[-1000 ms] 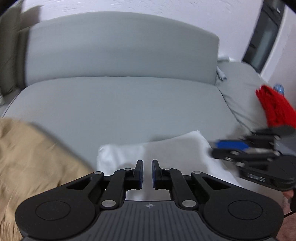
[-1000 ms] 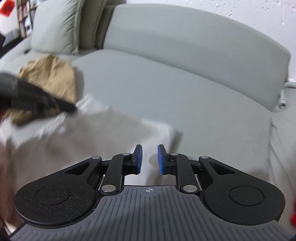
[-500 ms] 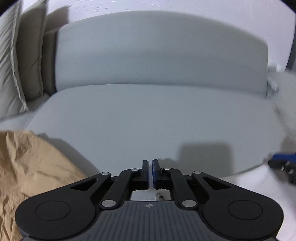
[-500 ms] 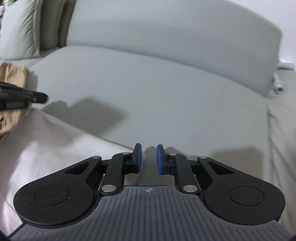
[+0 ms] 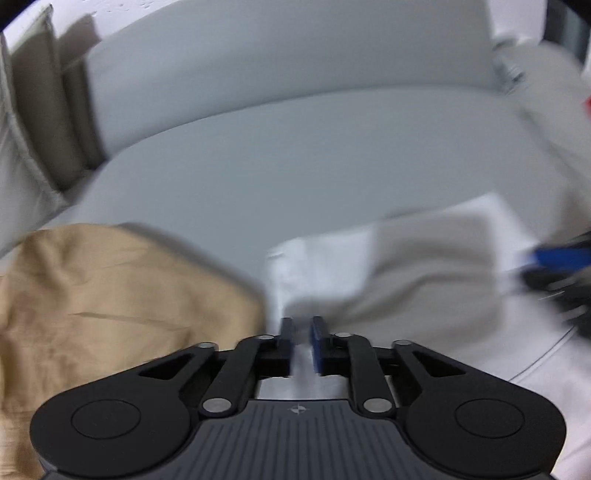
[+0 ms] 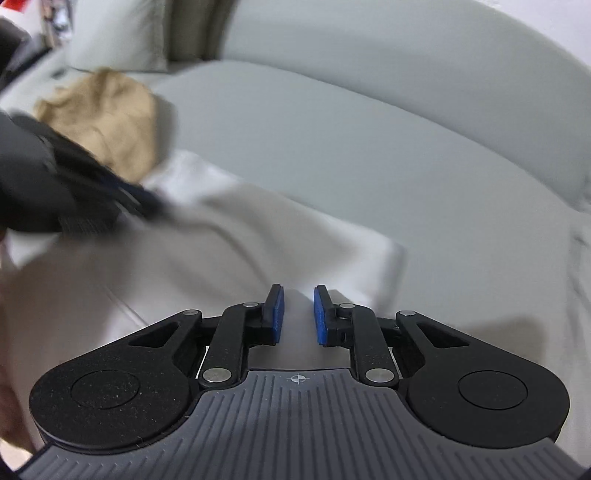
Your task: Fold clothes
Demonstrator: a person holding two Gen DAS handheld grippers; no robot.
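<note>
Your left tool [image 5: 302, 341] sits low over the near edge of the white garment [image 5: 424, 273], its blue pads parted by a narrow gap. White cloth shows in that gap, but the view is blurred and I cannot tell whether the pads grip it.

Your right tool [image 6: 298, 317] has its jaws somewhat wider apart. White fabric lies beneath and between the pads; neither pad visibly touches it, and it has hold of nothing.

The white garment lies spread on the seat of the grey sofa [image 6: 369, 155], its far edge creased and folded over. A crumpled tan garment [image 5: 110, 314] lies just beside it on your left side, touching or overlapping the white edge.

In the right wrist view your left tool appears as a dark blur at the left, over the white cloth near the tan garment. A light cushion [image 6: 118, 33] stands against the sofa back.
</note>
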